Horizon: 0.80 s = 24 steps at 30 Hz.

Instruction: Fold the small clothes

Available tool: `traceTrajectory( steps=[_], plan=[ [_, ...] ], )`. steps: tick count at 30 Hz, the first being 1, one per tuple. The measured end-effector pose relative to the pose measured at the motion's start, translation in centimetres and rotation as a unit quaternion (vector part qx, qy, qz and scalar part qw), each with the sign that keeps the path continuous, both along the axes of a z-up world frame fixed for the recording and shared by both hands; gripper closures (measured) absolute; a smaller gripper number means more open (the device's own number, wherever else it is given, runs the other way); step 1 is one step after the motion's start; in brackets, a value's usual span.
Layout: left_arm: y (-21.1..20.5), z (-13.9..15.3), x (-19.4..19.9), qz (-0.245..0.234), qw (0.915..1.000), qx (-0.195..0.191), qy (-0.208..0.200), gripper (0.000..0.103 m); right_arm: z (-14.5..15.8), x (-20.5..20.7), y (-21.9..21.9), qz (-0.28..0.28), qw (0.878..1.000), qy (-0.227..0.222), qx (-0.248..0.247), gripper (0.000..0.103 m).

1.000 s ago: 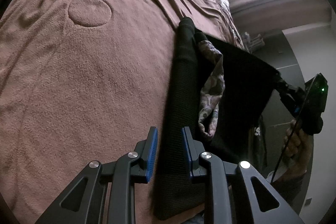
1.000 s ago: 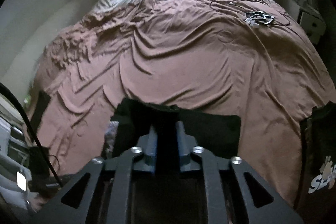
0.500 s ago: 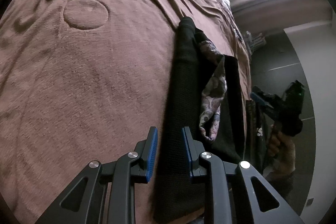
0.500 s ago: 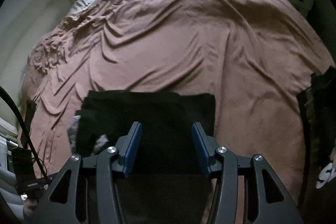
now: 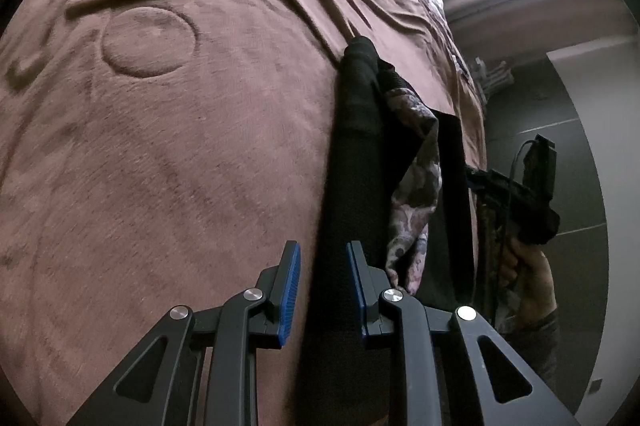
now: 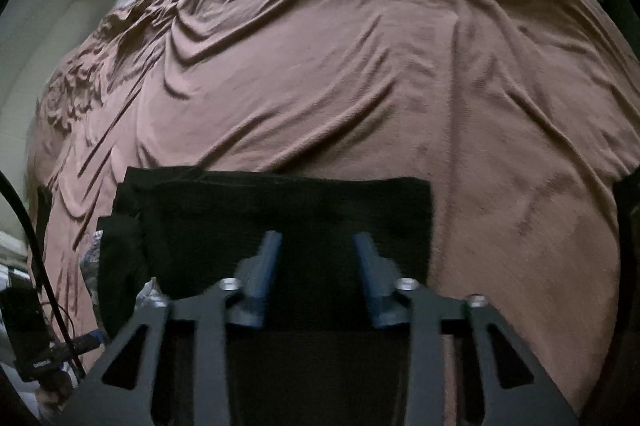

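One black knitted garment [image 6: 280,226], folded into a flat rectangle with a floral-patterned lining [image 5: 416,194] showing at one side, lies on the brown plush bed cover [image 6: 360,86] at the near edge of the bed. A second earlier the right hand-held gripper [image 6: 316,266] pinched its edge; its fingers are now spread and clear of the cloth, so this fold is judged laid down. The left hand-held gripper [image 5: 322,286], one of two, straddles the folded edge, fingers parted, gripping nothing.

right tool [image 6: 316,246] — apart, empty | black garment [image 6: 280,218] — flat on brown blanket [image 6: 360,86]
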<state>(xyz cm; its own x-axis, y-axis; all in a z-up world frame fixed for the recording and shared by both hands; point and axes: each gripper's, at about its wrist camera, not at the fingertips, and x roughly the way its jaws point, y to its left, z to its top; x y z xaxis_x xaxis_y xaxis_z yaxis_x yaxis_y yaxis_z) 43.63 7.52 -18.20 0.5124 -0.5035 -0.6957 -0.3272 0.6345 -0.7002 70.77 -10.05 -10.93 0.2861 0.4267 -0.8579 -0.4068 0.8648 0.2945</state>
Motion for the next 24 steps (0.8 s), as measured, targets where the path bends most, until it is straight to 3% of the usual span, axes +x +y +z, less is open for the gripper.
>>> traceTrajectory(
  steps=[3,7,13,17,19,21,23,24],
  plan=[
    [-0.3,0.0,0.6,-0.005,1.0000,0.004,0.002,0.079,-0.4,0.0,0.5,0.014,1.000,0.005,0.001,0.102],
    [-0.7,0.0,1.4,-0.011,0.9999,0.006,0.001,0.079,1.4,-0.4,-0.6,0.010,1.000,-0.021,0.002,0.102],
    [-1.2,-0.2,2.1,-0.012,0.9999,0.006,0.002,0.079,5.1,-0.9,-2.6,-0.020,0.994,-0.086,-0.058,0.102],
    [-0.9,-0.2,1.9,-0.010,0.9999,0.005,0.002,0.079,5.2,-0.5,-2.8,-0.036,0.992,-0.087,-0.085,0.100],
    [-0.8,0.0,1.8,-0.009,0.9999,0.006,0.001,0.079,4.8,-0.3,-3.0,-0.047,0.993,-0.070,-0.082,0.093],
    [-0.6,0.2,1.6,-0.008,0.9999,0.006,-0.001,0.079,4.7,-0.2,-3.1,-0.052,0.994,-0.065,-0.075,0.068],
    [-0.5,0.3,1.5,-0.007,1.0000,0.006,-0.002,0.079,4.9,-0.6,-2.7,-0.050,0.994,-0.068,-0.071,0.052],
    [-0.4,0.4,1.5,-0.007,1.0000,0.006,-0.002,0.079,5.0,-1.0,-2.7,-0.047,0.994,-0.072,-0.070,0.052]
  ],
)
